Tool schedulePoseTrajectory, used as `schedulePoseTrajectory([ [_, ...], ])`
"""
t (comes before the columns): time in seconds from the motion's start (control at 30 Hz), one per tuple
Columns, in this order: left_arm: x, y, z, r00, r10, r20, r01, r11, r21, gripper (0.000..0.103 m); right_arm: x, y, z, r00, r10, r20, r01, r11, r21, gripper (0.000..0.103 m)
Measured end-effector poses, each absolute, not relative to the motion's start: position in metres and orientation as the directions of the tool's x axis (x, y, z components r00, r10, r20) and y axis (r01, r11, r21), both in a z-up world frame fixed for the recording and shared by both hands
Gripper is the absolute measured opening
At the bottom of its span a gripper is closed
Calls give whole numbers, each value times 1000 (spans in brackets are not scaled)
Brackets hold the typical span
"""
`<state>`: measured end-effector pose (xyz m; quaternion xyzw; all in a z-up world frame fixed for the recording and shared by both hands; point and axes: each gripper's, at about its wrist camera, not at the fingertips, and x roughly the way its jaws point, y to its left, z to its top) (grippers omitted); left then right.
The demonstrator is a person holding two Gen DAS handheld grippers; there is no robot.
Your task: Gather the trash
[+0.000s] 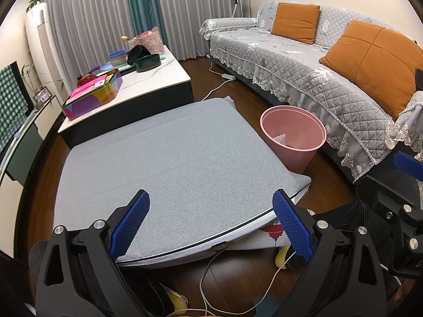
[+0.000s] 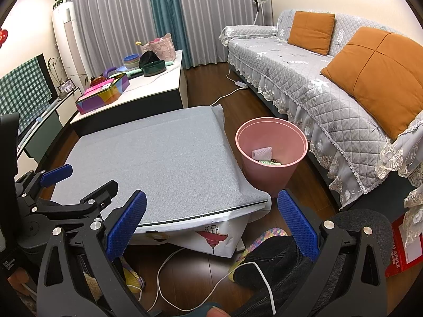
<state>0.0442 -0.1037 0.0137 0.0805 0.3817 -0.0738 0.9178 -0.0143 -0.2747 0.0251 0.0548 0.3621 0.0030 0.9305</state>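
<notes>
A pink waste bin (image 1: 293, 137) (image 2: 272, 148) stands on the wooden floor between a grey padded table (image 1: 169, 158) (image 2: 158, 158) and the sofa. Inside it lie a white wrapper (image 2: 262, 154) and some greenish scraps. My left gripper (image 1: 211, 224) hangs open over the table's near edge with nothing between its blue pads. My right gripper (image 2: 211, 227) is also open and holds nothing, low over the table's near right corner. The left gripper's blue finger (image 2: 56, 175) shows at the left of the right wrist view.
A grey quilted sofa (image 1: 304, 60) (image 2: 330, 79) with orange cushions runs along the right. A white coffee table (image 1: 148, 84) (image 2: 148, 87) behind carries a colourful box, bowls and a basket. White cables (image 1: 208, 285) (image 2: 169, 272) trail on the floor near a person's dark trouser leg (image 2: 267, 264). A red box (image 2: 401, 248) lies at the right.
</notes>
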Motion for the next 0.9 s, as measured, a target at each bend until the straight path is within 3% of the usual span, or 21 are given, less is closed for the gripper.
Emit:
schedulePoseTrajectory([
  [0.9,43,-100,11,690,-88,-719,188,980,61,91,-15,-275,28,737,51,-674,26,994,103,98],
])
